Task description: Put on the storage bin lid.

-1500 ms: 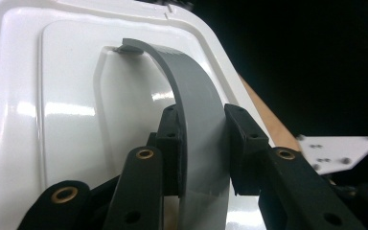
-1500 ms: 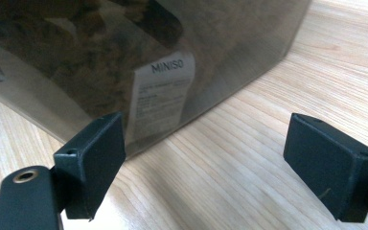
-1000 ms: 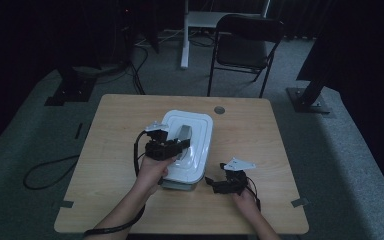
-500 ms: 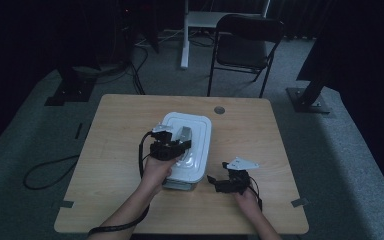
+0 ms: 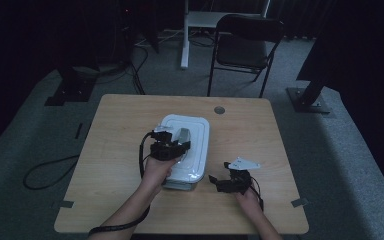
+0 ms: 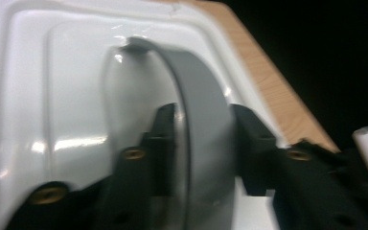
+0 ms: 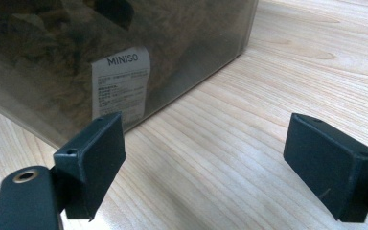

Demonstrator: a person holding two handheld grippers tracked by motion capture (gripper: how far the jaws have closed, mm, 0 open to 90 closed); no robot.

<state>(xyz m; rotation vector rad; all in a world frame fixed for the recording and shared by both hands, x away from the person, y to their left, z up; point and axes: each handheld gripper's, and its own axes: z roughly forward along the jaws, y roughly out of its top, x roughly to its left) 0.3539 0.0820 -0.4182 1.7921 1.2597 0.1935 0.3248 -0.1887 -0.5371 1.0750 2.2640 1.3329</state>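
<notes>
A white-lidded box (image 5: 192,137) with a clear, labelled body sits mid-frame on the table (image 5: 115,130). The left gripper (image 5: 172,147) straddles its grey handle (image 6: 203,139), jaws just loosening (pads beside it). The right gripper (image 5: 225,184) gapes empty.

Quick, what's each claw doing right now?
Left claw: around the box lid's grey handle, jaws just opening.
Right claw: open, holding nothing.

The lid (image 5: 190,142) of the box is glossy white, its handle (image 6: 203,143) plain grey; the box wall (image 7: 76,57) is smoky translucent, showing mottled brown-green contents, with a white label (image 7: 120,84) printed in dark letters; the table (image 5: 115,150) is pale wood with fine grain; both grippers, left (image 5: 172,147) and right (image 5: 225,184), are black.
</notes>
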